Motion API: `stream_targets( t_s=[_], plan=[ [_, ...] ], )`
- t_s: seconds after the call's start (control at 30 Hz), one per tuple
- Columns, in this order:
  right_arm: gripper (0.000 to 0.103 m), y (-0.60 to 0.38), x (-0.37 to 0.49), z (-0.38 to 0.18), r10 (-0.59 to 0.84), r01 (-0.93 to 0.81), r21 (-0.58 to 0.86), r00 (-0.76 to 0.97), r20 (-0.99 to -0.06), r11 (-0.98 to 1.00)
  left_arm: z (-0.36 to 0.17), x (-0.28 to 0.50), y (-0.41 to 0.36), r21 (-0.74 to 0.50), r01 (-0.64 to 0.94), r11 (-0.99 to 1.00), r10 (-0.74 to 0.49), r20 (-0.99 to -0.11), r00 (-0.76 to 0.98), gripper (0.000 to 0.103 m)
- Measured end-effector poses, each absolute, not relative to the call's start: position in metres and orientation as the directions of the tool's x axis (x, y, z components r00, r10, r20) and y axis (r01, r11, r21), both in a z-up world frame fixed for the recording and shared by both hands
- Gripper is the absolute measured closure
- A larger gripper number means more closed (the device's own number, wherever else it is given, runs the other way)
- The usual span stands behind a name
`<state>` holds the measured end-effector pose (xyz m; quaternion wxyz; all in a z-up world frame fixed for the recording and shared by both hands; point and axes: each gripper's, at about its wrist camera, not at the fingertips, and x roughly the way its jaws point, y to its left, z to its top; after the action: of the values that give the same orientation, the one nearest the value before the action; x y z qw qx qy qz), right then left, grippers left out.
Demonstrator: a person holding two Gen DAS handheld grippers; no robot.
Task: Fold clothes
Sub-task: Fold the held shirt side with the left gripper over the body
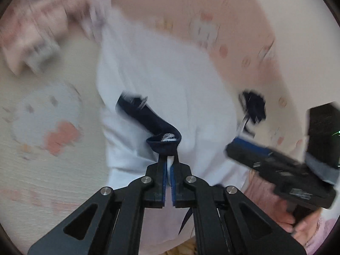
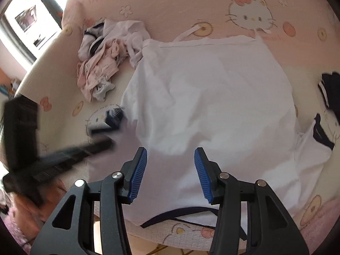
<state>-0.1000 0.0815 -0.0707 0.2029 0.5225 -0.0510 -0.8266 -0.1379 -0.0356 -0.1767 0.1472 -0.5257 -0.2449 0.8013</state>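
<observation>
A white top (image 2: pixel 212 97) with navy trim lies spread on a pink cartoon-print bed sheet (image 2: pixel 170 4). My left gripper (image 1: pixel 169 159) is shut on its navy-cuffed sleeve (image 1: pixel 148 116), lifted over the white body (image 1: pixel 170 68); it also shows blurred in the right wrist view (image 2: pixel 112 121) at the shirt's left edge. My right gripper (image 2: pixel 170 170) is open and empty just above the shirt's near part, by the navy neckline (image 2: pixel 180 212). The other navy cuff (image 2: pixel 323 133) lies at the right. The right gripper shows in the left wrist view (image 1: pixel 250 110), blurred.
A pile of crumpled pink and white clothes (image 2: pixel 106 59) lies at the back left of the bed. A dark navy item (image 2: pixel 331 89) sits at the right edge. A window (image 2: pixel 27 21) is at the far left. The bed's near edge (image 2: pixel 180 238) runs below the shirt.
</observation>
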Motion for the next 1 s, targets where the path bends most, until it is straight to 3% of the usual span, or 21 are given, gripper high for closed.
stream_targets(
  t_s=[0.1,0.13,0.17,0.2,0.23,0.27,0.33,0.47,0.53,0.7,0.93,1.0],
  plan=[
    [0.055,0.077,-0.104,-0.075,-0.387,0.291,0.293,-0.358,-0.850,-0.911,-0.214,-0.140,-0.024,-0.552,0.042,-0.833,0.513,-0.798,-0.315,0.090],
    [0.055,0.073,-0.106,-0.077,-0.390,0.302,0.292,-0.351,-0.851,-0.908,-0.212,-0.135,-0.027,-0.577,0.040,-0.816,0.536,-0.782,-0.319,0.083],
    [0.055,0.066,-0.108,-0.079,-0.402,0.320,0.297,-0.340,-0.850,-0.900,-0.209,-0.129,-0.030,-0.602,0.037,-0.797,0.560,-0.762,-0.325,0.073],
    [0.055,0.059,-0.111,-0.080,-0.413,0.338,0.303,-0.330,-0.849,-0.891,-0.206,-0.126,-0.032,-0.664,0.023,-0.747,0.628,-0.717,-0.303,0.046],
    [0.055,0.052,-0.112,-0.082,-0.426,0.358,0.309,-0.317,-0.847,-0.881,-0.201,-0.121,-0.035,-0.711,0.005,-0.703,0.677,-0.671,-0.301,0.035],
    [0.054,0.043,-0.113,-0.084,-0.443,0.385,0.317,-0.301,-0.845,-0.867,-0.197,-0.115,-0.040,-0.696,0.001,-0.718,0.662,-0.682,-0.311,0.035],
    [0.051,0.026,-0.114,-0.090,-0.472,0.429,0.334,-0.268,-0.840,-0.839,-0.189,-0.101,-0.051,-0.655,-0.005,-0.756,0.619,-0.711,-0.333,0.054],
    [0.051,0.003,-0.109,-0.108,-0.456,0.480,0.314,-0.215,-0.864,-0.820,-0.173,-0.075,-0.072,-0.565,-0.013,-0.825,0.527,-0.761,-0.377,0.063],
    [0.051,-0.003,-0.106,-0.118,-0.401,0.489,0.256,-0.219,-0.889,-0.834,-0.173,-0.070,-0.083,-0.532,0.007,-0.847,0.486,-0.780,-0.394,0.075],
    [0.054,0.008,-0.110,-0.134,-0.228,0.419,0.082,-0.310,-0.923,-0.904,-0.186,-0.079,-0.093,-0.492,0.056,-0.869,0.434,-0.811,-0.393,0.080],
    [0.053,0.015,-0.120,-0.123,-0.182,0.382,0.007,-0.424,-0.887,-0.924,-0.193,-0.081,-0.044,-0.380,-0.068,-0.922,0.385,-0.888,-0.254,0.082],
    [0.053,0.012,-0.131,-0.126,-0.177,0.385,0.007,-0.409,-0.895,-0.923,-0.192,-0.081,-0.046,-0.403,-0.066,-0.913,0.406,-0.881,-0.244,0.082]
  ],
)
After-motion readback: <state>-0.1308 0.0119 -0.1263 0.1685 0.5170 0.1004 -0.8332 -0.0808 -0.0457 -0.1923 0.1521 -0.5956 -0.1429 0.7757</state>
